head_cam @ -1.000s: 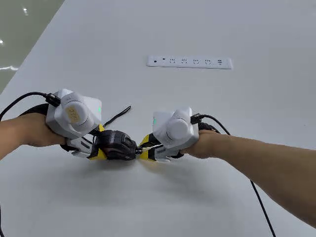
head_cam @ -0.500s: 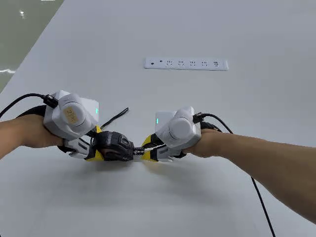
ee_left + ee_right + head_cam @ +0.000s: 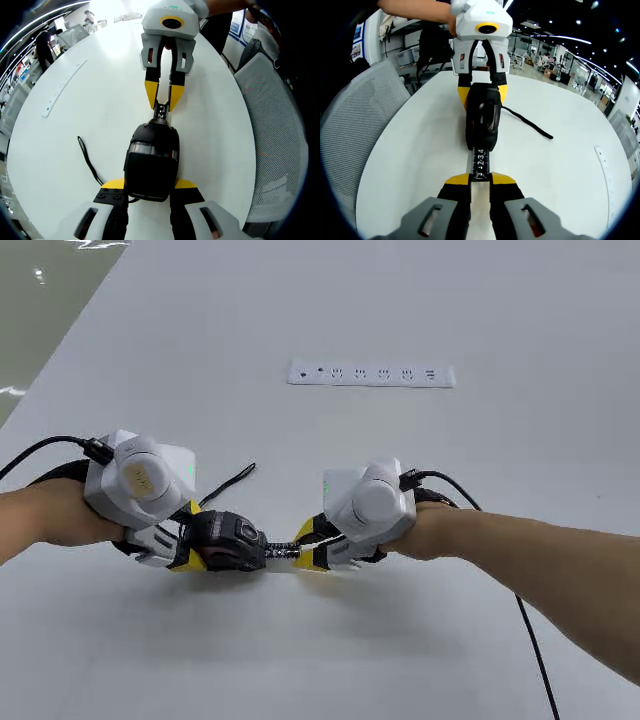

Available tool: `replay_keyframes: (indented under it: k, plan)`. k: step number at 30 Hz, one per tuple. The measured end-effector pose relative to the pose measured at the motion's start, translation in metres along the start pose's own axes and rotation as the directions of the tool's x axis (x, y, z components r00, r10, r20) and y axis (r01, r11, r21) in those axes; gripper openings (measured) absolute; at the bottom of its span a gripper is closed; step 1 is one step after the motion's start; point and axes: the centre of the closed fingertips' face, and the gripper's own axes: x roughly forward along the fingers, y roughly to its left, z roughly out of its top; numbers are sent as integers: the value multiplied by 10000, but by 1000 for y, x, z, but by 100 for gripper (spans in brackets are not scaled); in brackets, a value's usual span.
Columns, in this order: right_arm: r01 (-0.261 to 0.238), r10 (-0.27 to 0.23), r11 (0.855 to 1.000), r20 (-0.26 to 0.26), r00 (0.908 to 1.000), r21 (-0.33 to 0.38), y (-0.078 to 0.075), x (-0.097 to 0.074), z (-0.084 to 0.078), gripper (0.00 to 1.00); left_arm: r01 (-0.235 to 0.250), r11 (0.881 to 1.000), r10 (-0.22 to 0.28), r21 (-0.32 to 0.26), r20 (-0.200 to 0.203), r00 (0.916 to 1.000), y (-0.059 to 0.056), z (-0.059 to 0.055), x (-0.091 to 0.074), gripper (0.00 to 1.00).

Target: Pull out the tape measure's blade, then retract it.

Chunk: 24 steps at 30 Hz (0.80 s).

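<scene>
A black tape measure (image 3: 226, 540) lies on the white table (image 3: 300, 320), held at its case by my left gripper (image 3: 190, 552), which is shut on it. In the left gripper view the case (image 3: 151, 162) sits between the yellow-tipped fingers. A short stretch of blade (image 3: 480, 161) with numbers shows out of the case (image 3: 483, 116). My right gripper (image 3: 480, 178) is shut on the blade's end. In the head view the right gripper (image 3: 305, 553) stands a little to the right of the case, with the blade (image 3: 283, 552) bridging the gap.
A white power strip (image 3: 371, 374) lies further back on the table. The tape's black wrist strap (image 3: 229, 481) trails behind the case. Cables run from both grippers, one (image 3: 525, 620) along the right arm. A grey mesh chair (image 3: 275, 125) stands by the table edge.
The right gripper has drawn to the right, away from the case, and a short length of blade has come out between them. The left gripper holds the case in place.
</scene>
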Motion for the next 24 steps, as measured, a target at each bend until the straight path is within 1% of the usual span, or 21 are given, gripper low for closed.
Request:
replay_keyframes:
  k: [8,24]
  plan:
    - [-43,43,10000,-47,10000,25,1,-9,-6,12,18,10000,-18,-50,26,10000,0,0,0,29]
    - [-97,96,9998,35,9999,161,2,-21,-16,12,-15,9999,15,-115,4,10000,0,-1,0,29]
